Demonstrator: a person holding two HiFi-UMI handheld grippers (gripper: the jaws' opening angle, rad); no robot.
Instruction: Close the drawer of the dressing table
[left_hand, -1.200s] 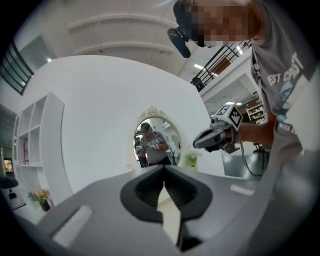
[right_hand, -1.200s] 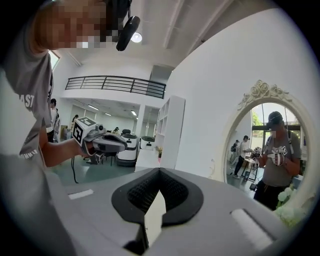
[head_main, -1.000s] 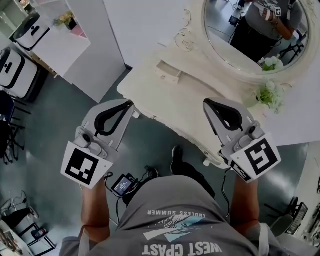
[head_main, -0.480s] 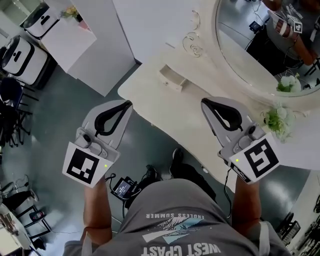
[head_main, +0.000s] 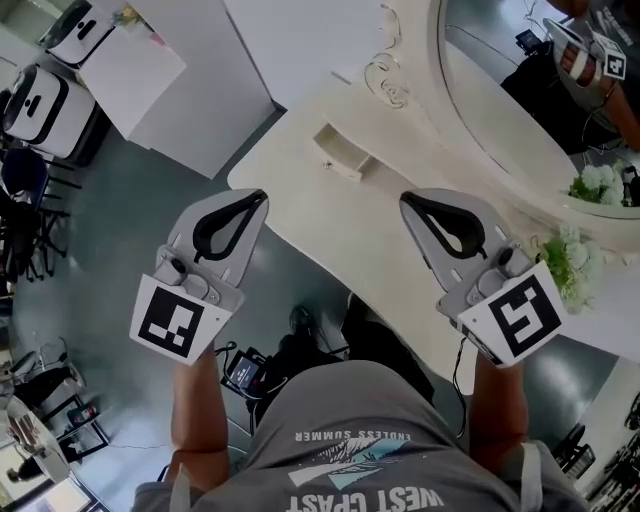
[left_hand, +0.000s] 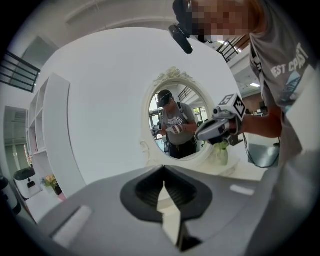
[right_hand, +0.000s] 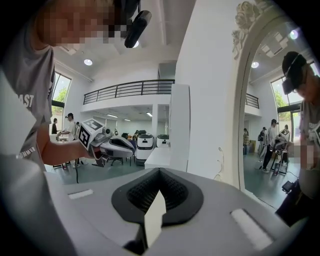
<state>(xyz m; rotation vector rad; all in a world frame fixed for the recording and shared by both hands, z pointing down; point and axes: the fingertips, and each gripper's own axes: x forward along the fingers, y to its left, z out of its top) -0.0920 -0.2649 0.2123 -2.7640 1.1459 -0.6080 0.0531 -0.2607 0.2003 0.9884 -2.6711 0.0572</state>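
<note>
Drawer (head_main: 341, 160) ajar on dressing table (head_main: 340, 230); left gripper (head_main: 258, 198), right gripper (head_main: 405, 201) closed, empty.

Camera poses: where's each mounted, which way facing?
Head view: on the person's head, steeply down at dressing table, open drawer, left tongs, right tongs; forearms, shirt show.
Left gripper view: on left tongs, along shut jaws toward oval mirror; shirt at right.
Right gripper view: on right tongs, along shut jaws past the mirror's frame; shirt at left.
Shared: each gripper view shows the other tongs.

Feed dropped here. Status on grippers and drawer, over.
Left gripper, right gripper: jaws shut, empty. Small cream drawer open, untouched. Bare tabletop between, nothing blocking.
</note>
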